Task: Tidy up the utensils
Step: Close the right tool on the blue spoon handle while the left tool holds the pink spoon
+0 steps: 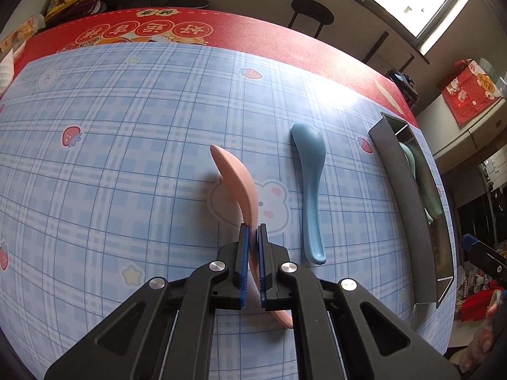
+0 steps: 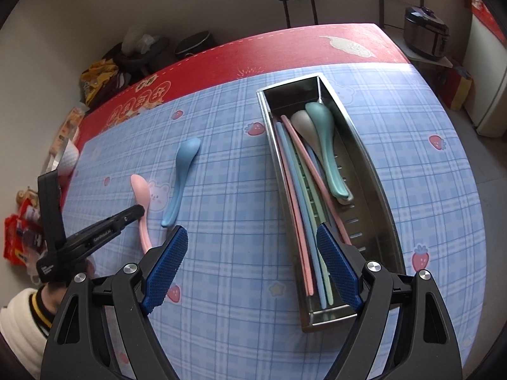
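**Left gripper lifting the pink spoon for transfer to the metal tray**

Left: the left gripper (image 1: 253, 231) is closed narrowly on the handle of the pink spoon (image 1: 236, 180), pads on either side of the stem; the bowl points away and appears raised off the checked tablecloth (image 1: 126, 158). Centre: the blue spoon (image 1: 309, 190) lies flat just beside it, untouched. Right: the metal tray (image 2: 374, 171) already holds a teal spoon (image 2: 323, 136), a grey spoon (image 2: 301, 122) and several chopsticks (image 2: 304, 209). The right gripper (image 2: 250, 269) hovers wide open and empty near the tray's near end. To do this step well, probably lift clear of the blue spoon, keep the handle aligned with the tray's long axis, and lower it beside the other spoons before releasing.
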The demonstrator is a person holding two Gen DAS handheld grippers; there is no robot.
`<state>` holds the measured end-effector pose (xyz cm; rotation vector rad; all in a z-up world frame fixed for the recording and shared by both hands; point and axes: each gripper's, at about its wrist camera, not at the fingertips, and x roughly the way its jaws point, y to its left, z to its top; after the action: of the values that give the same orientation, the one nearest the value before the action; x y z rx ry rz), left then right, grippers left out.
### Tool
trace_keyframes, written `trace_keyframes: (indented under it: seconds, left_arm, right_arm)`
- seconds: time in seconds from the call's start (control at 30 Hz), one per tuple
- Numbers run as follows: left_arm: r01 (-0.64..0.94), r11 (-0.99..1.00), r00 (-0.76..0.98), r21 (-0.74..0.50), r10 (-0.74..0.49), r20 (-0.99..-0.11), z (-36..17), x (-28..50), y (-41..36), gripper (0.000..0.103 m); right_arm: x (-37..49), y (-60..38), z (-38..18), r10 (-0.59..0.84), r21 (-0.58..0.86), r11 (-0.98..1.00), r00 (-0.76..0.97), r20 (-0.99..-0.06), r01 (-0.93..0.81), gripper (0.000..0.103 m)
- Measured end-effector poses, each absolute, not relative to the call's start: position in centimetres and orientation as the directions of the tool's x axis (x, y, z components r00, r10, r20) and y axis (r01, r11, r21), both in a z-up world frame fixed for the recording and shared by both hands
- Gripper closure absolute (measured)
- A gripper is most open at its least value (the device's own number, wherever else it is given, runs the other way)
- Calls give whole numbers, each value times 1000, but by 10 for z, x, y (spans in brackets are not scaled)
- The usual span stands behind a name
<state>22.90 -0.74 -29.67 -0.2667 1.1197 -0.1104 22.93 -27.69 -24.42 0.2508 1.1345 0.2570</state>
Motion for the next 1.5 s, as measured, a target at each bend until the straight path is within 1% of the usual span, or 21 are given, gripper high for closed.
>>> trace_keyframes:
  seconds: [0.13,0.27,0.4,0.53,0.7,0.83,0.9,0.97,1.03,1.17,1.23,1.5]
  left_arm:
    - [-45,965,429,-258,-215,-877,-305,227,-6,96]
    - [-20,970,434,-244,-212,-876,-305,227,-7,95]
    - [-51,964,440,-263,-215,-872,-302,226,0,97]
    - [-64,961,470,-270,-210,-857,-290,216,14,97]
    - [-97,957,491,-273,-193,-850,-276,197,44,97]
    - [-152,946,502,-286,-175,-847,-271,179,74,97]
    - [-174,945,497,-277,-158,-853,-270,173,87,97]
    - [-187,944,499,-270,-145,-854,-268,167,99,97]
    - [-208,933,510,-293,-153,-847,-265,160,114,97]
    - [-216,922,542,-321,-160,-825,-251,153,137,97]
    - [-210,920,551,-330,-167,-817,-246,151,145,97]
    - [-196,914,551,-356,-198,-811,-246,151,164,97]
  right_arm:
    - [228,-271,-243,329,323,943,398,-856,-85,22]
    - [227,-275,-249,319,324,945,390,-864,-56,22]
    - [229,-277,-254,327,340,940,382,-865,-35,22]
    - [235,-261,-257,343,338,938,374,-862,-80,22]
    - [255,-226,-267,410,386,912,356,-840,-140,23]
    - [278,-183,-283,419,367,907,334,-845,-208,23]
    - [290,-161,-293,406,337,908,323,-855,-249,29]
    - [300,-144,-302,354,272,924,333,-874,-269,40]
    - [309,-137,-309,315,228,937,360,-878,-264,50]
    - [321,-135,-321,293,224,950,365,-884,-220,62]
    - [322,-131,-323,278,209,954,378,-883,-213,64]
    - [315,-112,-324,178,98,973,419,-890,-207,65]
